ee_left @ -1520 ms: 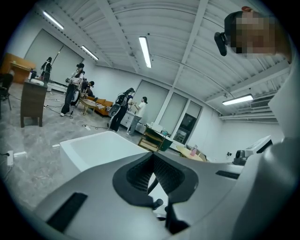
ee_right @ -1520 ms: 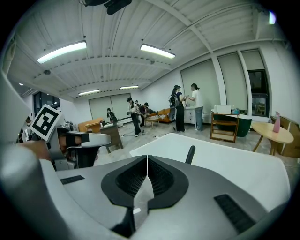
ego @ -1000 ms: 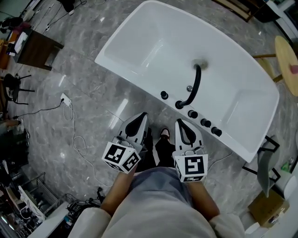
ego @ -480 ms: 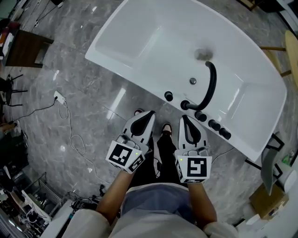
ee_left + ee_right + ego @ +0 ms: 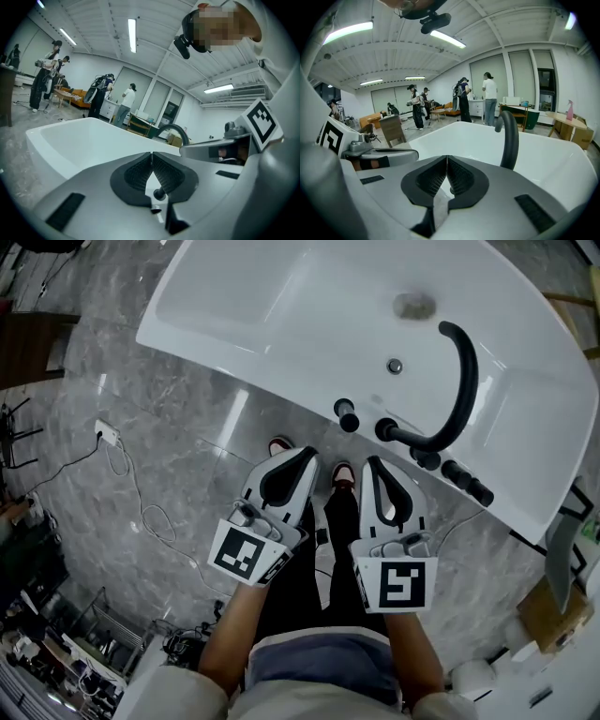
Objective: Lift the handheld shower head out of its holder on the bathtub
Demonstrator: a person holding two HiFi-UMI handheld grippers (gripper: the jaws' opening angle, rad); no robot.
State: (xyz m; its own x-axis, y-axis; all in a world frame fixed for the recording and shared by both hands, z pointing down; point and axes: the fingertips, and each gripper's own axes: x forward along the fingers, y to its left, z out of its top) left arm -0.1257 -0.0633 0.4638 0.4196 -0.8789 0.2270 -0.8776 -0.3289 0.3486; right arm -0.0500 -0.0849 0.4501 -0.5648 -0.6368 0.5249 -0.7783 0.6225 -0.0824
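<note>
Left gripper (image 5: pixel 302 457) and right gripper (image 5: pixel 373 465) hang pressed together, empty, near the bathtub (image 5: pixel 242 379) rim, where the shower head (image 5: pixel 346 414), seemingly the black stub left of the spout (image 5: pixel 465 381), looks rigid, smooth and probably slippery, so pinch its sides below the top.

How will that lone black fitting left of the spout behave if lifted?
Likely rigid: the fitting is a short upright stub. Its smooth dark finish could slip. It may stay fixed to the tub rim: no hose shows.
</note>
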